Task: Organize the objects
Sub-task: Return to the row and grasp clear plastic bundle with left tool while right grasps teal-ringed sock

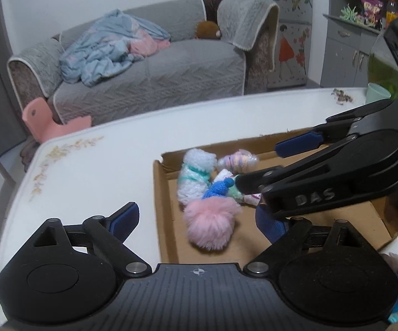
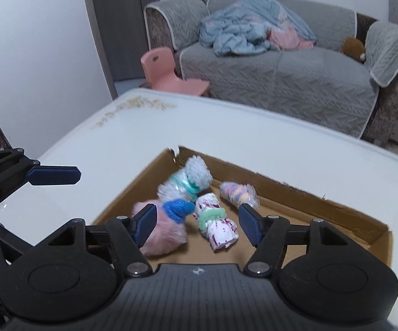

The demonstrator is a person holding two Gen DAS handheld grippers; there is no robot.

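A shallow cardboard box (image 1: 166, 220) (image 2: 336, 212) lies on the white table (image 1: 94, 176) (image 2: 226, 132). In it lie a fluffy pink roll with a blue band (image 1: 210, 226) (image 2: 168, 229), a white fluffy roll with a teal band (image 1: 196, 179) (image 2: 188, 182), a white patterned roll with a green band (image 2: 218, 226) and a pastel striped roll (image 1: 237, 160) (image 2: 237, 193). My left gripper (image 1: 199, 220) is open, straddling the box's left wall near the pink roll. My right gripper (image 2: 196, 226) (image 1: 257, 165) is open over the box, above the rolls.
A grey sofa (image 1: 149, 71) (image 2: 276, 74) with a blue blanket (image 1: 108, 44) stands beyond the table. A pink child's chair (image 1: 53, 121) (image 2: 168, 71) sits by the table's far edge. A green cup (image 1: 378, 93) stands at the table's far right, before a grey cabinet (image 1: 347, 55).
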